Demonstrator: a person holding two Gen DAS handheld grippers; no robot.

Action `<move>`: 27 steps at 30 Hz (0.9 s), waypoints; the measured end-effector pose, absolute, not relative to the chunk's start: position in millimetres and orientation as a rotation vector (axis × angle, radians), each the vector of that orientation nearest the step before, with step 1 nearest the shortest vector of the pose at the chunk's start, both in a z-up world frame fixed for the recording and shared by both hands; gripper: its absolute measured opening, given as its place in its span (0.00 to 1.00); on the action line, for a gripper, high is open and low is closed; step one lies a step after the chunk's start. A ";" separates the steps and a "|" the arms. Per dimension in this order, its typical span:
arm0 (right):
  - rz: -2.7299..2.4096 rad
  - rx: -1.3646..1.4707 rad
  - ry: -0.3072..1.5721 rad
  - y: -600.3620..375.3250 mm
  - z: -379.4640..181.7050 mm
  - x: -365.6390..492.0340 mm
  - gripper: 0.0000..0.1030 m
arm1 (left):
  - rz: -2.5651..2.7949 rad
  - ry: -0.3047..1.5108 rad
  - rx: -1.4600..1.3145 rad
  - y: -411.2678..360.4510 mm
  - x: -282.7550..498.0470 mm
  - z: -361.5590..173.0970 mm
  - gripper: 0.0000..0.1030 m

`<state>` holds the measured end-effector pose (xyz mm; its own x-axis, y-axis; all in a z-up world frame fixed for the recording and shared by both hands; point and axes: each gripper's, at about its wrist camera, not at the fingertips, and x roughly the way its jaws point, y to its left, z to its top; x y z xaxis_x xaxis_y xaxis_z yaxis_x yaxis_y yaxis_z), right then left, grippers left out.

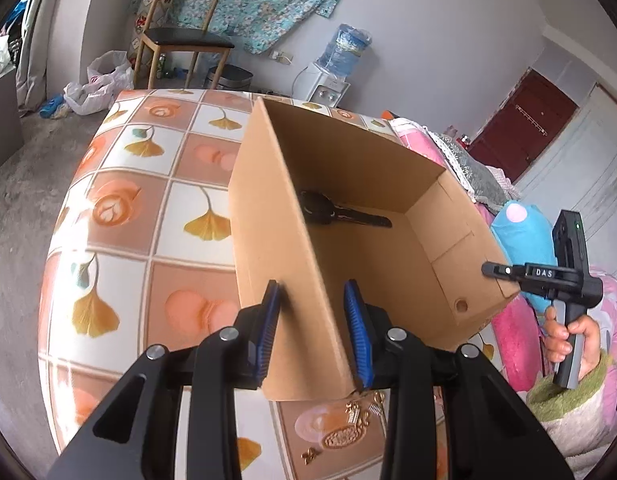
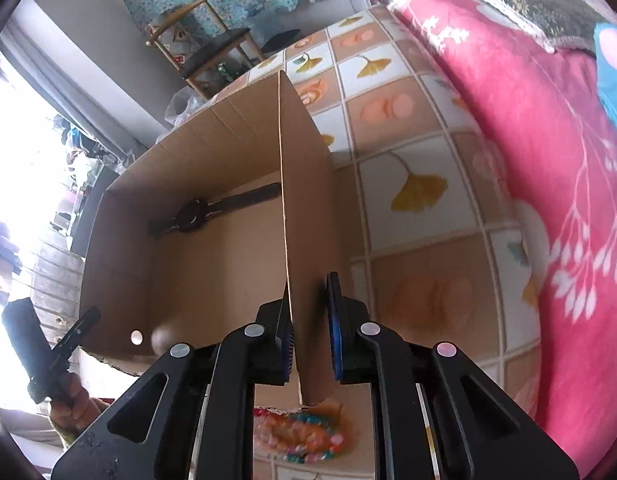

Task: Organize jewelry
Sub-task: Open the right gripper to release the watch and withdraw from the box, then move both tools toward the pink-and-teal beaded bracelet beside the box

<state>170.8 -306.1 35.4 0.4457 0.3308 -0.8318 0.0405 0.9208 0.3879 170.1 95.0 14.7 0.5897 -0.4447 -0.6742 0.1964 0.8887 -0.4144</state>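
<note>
Wooden chair (image 1: 180, 36) by the wall, water dispenser (image 1: 336, 76) — pink blanket (image 2: 528, 140)

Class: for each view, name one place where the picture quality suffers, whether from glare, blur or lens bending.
Left wrist view: the fisheye lens bows the table edge into a curve. Right wrist view: window light burns out the left side, and the beads under the tongs are smeared by blur.

Left tool (image 1: 314, 300) straddled near corner of open cardboard box (image 1: 388, 248), blue pads apart either side of box wall, not clearly pressing it. Box stood on tiled-pattern surface (image 1: 148, 208). Black watch (image 1: 340, 214) lay inside on box floor, toward far wall. Gold jewelry pieces (image 1: 348, 428) lay on surface just near of box. Right tool (image 1: 488, 270) beside box's right corner, held by hand (image 1: 568, 332).
</note>
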 end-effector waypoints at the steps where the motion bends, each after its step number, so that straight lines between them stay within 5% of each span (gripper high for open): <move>1: 0.186 0.381 1.096 -305.4 35.0 171.7 0.13 | -0.377 0.860 -0.309 96.1 167.3 14.6 0.31; 11: 0.179 0.465 1.074 -318.3 14.7 171.9 0.17 | -0.357 0.841 -0.299 97.2 158.9 17.0 0.32; 14: 0.161 0.419 0.986 -323.4 33.3 158.6 0.24 | -0.307 0.791 -0.284 102.0 145.2 25.8 0.45; 16: 0.130 0.353 0.924 -325.5 48.8 143.2 0.46 | -0.294 0.769 -0.252 102.6 126.5 32.5 0.58; 20: 0.009 0.190 0.928 -329.5 46.4 101.9 0.56 | -0.284 0.768 -0.140 92.0 79.8 27.6 0.77; 27: -0.096 0.079 1.173 -320.3 -40.9 78.7 0.56 | -0.235 1.006 -0.101 65.7 53.1 -37.4 0.80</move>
